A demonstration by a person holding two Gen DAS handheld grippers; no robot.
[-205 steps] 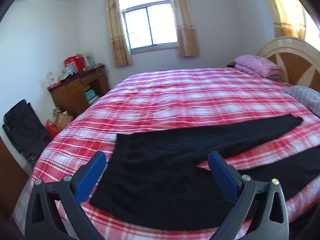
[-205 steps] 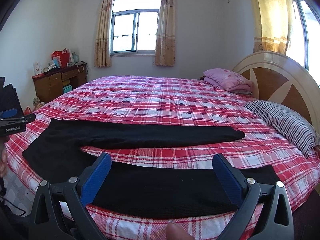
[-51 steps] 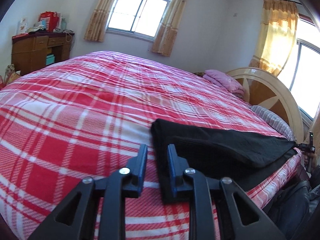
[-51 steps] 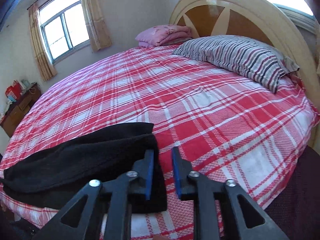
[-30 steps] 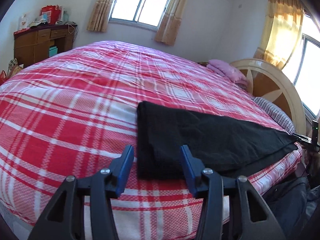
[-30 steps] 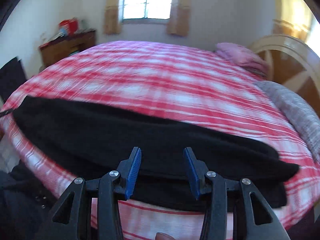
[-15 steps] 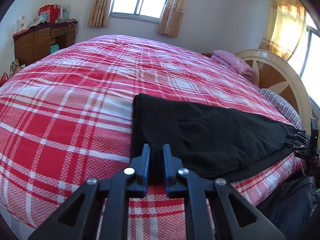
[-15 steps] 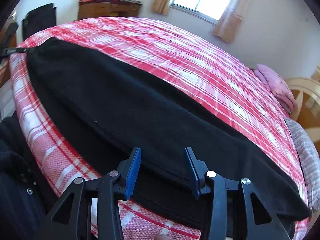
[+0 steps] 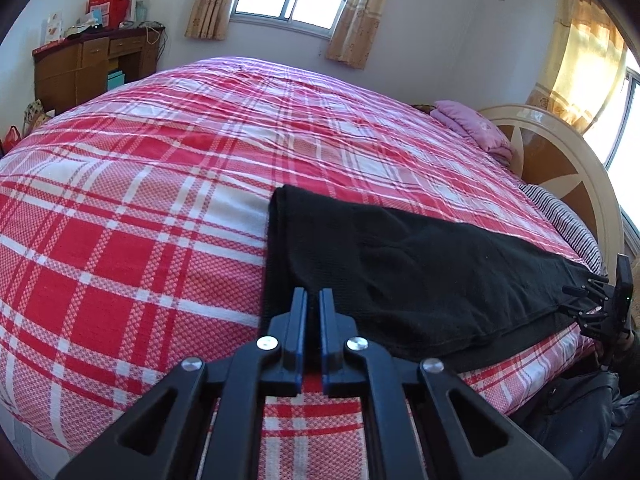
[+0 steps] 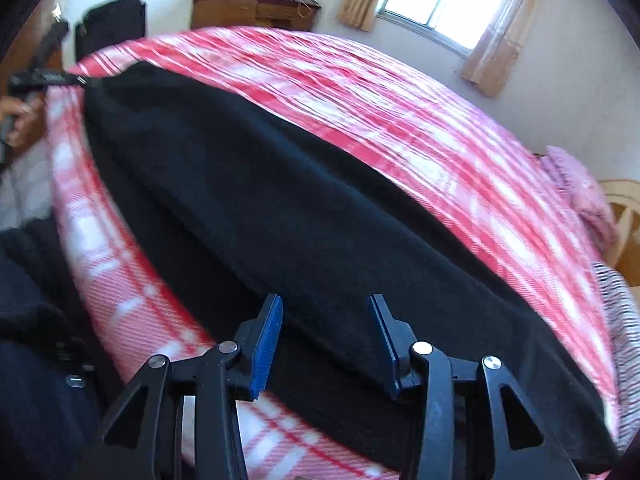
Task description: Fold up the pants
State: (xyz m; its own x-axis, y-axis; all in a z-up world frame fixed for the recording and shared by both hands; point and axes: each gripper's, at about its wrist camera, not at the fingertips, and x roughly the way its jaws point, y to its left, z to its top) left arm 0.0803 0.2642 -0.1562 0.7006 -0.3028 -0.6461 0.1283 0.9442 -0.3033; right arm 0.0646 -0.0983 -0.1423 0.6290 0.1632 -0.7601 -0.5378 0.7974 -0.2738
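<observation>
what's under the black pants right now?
The black pants lie on the red plaid bedspread, one leg folded over the other, the lower edge peeking out. The bedspread beneath the fabric is covered; nothing else can be seen there.

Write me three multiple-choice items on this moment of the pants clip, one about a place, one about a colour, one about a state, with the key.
1. Where do the pants lie?
A. Along the near edge of the bed
B. On the wooden desk
C. Over the headboard

2. What colour are the pants?
A. Pink
B. Black
C. Striped grey

3. How do the two grippers stand?
A. Both open
B. Left open, right shut
C. Left shut on the pants, right open

Key:
1 A: the pants stretch along the near side of the red plaid bed, with the desk and headboard far off.
2 B: the cloth is plain black in both views; the pink bundle lies by the headboard.
3 C: the left gripper has its fingers nearly together at the pants' corner, while the right gripper has its fingers wide apart over the cloth.
</observation>
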